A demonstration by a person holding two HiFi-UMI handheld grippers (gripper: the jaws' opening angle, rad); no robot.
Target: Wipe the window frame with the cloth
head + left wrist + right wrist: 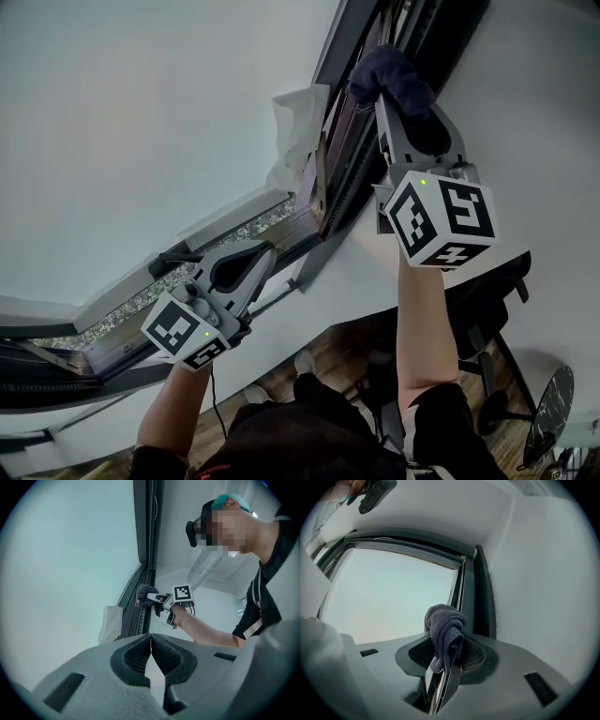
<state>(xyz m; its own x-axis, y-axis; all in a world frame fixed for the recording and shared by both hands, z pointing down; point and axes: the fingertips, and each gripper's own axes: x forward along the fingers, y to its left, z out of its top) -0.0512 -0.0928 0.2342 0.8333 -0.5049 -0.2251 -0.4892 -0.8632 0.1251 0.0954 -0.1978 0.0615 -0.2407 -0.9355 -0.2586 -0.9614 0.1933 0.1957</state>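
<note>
The dark cloth sits bunched between the jaws of my right tool, which clamps it tight. Its wad lies against the dark window frame straight ahead of that tool. To the tool's left, just beside the frame, a crumpled white sheet sticks out. My right forearm reaches straight up. My left tool hangs lower, near the speckled strip along the window's bottom, jaws closed together on nothing.

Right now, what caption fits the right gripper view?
Right tool grips a bunched dark cloth, held up at the window frame.
</note>
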